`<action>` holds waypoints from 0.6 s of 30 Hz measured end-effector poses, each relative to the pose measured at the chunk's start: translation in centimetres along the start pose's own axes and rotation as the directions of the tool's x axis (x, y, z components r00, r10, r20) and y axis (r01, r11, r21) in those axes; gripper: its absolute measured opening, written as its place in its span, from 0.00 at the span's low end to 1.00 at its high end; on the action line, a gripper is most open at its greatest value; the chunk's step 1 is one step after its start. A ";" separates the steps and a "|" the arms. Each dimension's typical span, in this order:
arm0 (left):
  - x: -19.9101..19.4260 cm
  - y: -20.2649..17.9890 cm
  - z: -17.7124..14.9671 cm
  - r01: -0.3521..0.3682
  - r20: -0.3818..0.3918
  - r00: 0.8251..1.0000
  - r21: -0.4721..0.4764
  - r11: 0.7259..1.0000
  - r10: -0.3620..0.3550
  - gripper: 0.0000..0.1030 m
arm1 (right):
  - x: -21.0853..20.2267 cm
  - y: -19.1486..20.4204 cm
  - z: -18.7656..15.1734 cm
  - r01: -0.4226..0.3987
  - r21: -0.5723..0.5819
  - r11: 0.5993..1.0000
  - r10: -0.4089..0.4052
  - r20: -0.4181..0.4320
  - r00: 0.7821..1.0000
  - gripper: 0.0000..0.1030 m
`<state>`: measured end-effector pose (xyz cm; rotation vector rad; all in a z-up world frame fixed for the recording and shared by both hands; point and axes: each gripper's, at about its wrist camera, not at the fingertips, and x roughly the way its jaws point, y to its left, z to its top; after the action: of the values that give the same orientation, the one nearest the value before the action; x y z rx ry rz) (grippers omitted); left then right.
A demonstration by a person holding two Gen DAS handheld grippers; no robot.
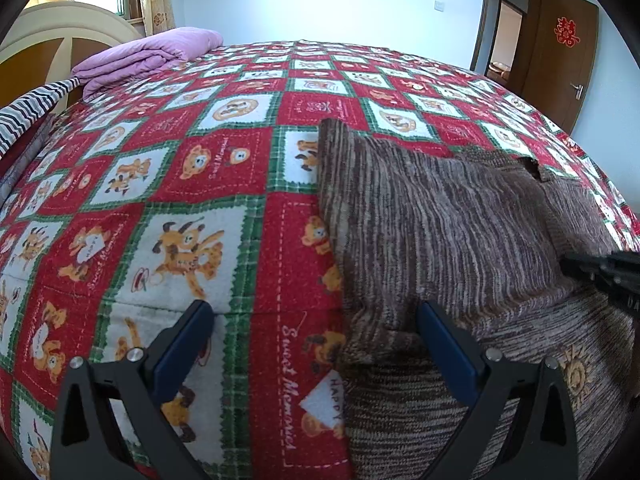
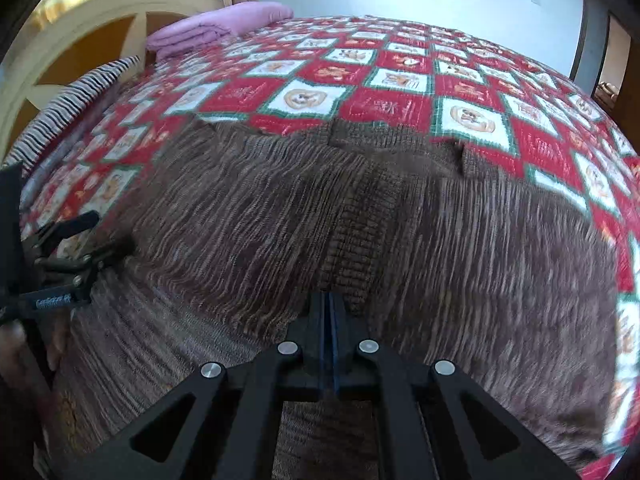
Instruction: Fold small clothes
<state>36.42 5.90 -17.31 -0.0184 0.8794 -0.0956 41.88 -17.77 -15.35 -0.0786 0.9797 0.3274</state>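
Observation:
A brown striped knit sweater (image 1: 440,216) lies on the red and green bear-print bedspread (image 1: 200,168), with one part folded over its body. My left gripper (image 1: 316,316) is open and empty, its jaws straddling the sweater's left edge near the front. My right gripper (image 2: 329,300) is shut on a ribbed band of the sweater (image 2: 360,220) and holds it over the sweater's body. The right gripper shows at the right edge of the left wrist view (image 1: 600,272). The left gripper shows at the left of the right wrist view (image 2: 80,248).
A folded purple blanket (image 1: 152,56) lies at the far left of the bed by a cream headboard (image 1: 60,28). A striped cloth (image 1: 32,112) lies at the bed's left edge. A brown door (image 1: 560,60) stands at the far right.

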 end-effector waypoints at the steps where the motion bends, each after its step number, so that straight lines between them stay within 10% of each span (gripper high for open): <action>1: 0.0 0.0 0.0 0.000 0.000 1.000 0.000 1.000 0.000 1.00 | -0.1 -0.3 -0.2 -0.009 0.013 1.000 0.009 0.000 1.000 0.02; 6: 0.0 -0.2 -0.1 -0.012 -0.004 1.000 0.006 1.000 0.012 1.00 | -3.5 -0.4 -0.8 -0.057 0.077 0.995 0.053 0.055 0.997 0.15; 8: -0.2 -0.2 -0.2 -0.011 -0.006 1.000 0.003 1.000 0.011 1.00 | -5.6 -0.1 -1.6 -0.075 0.072 0.995 0.067 0.109 0.992 0.67; 18: -4.4 -0.1 -2.7 -0.014 0.005 1.000 -0.019 1.000 0.014 1.00 | -15.1 0.2 -8.3 -0.069 0.031 0.997 0.063 0.171 0.983 0.68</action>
<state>31.59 6.28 -15.62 -0.0297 0.8755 -0.0743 27.40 -22.90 -7.54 0.0154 0.8198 0.3709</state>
